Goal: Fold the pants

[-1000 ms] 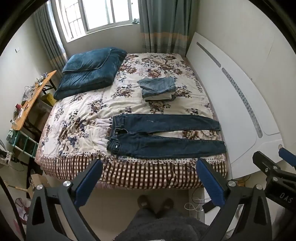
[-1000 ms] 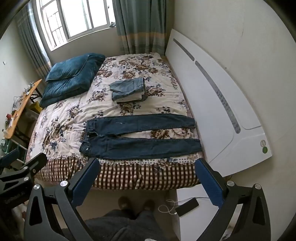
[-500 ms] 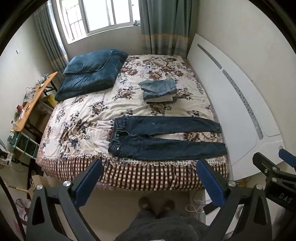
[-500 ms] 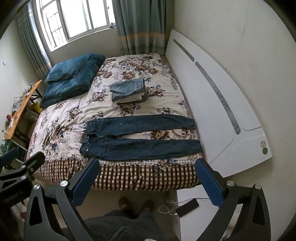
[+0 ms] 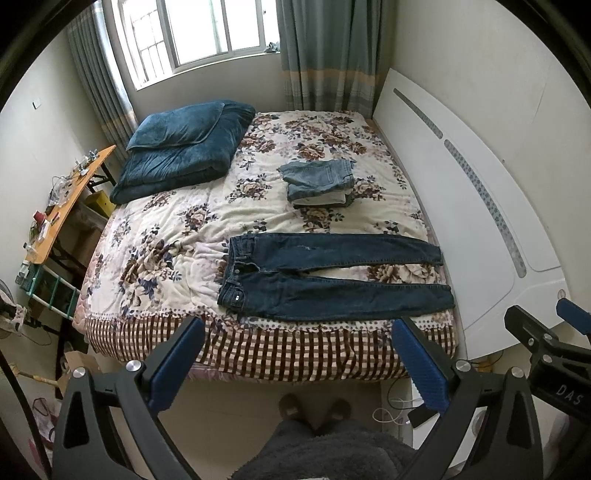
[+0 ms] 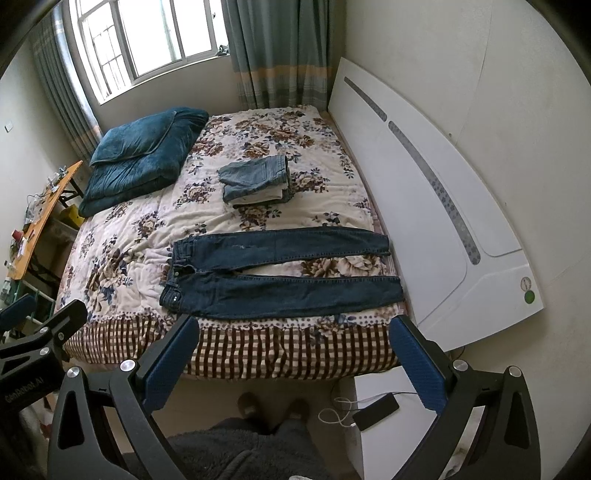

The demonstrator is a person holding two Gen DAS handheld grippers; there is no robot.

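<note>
Dark pants (image 5: pixel 332 277) spread flat across the near edge of the bed (image 5: pixel 177 229), waistband to the left, both legs running right toward the white headboard (image 5: pixel 480 221), unfolded. Little changed from a second ago: garment in the same pose, only sitting slightly lower in both views, with more of the window (image 5: pixel 207 33) showing at the top. Just beyond, nearer the window, a folded stack of lighter jeans (image 5: pixel 319 181); further left, a blue quilt (image 5: pixel 181 151) bundled at the far corner.

Left tongs (image 5: pixel 295 358) wide apart, gripping nothing, held over the floor short of the checked bed skirt. Right tongs (image 6: pixel 291 356) likewise wide apart and empty, well clear of the cloth. Each pair partly cut off at the other camera's edge.

At left, a desk (image 5: pixel 70 203) littered with items too small to identify. Near the headboard's base, a phone (image 6: pixel 375 411) on a cable atop a white cabinet. Slippered feet visible below; the person's grey clothing fills the bottom edge.
</note>
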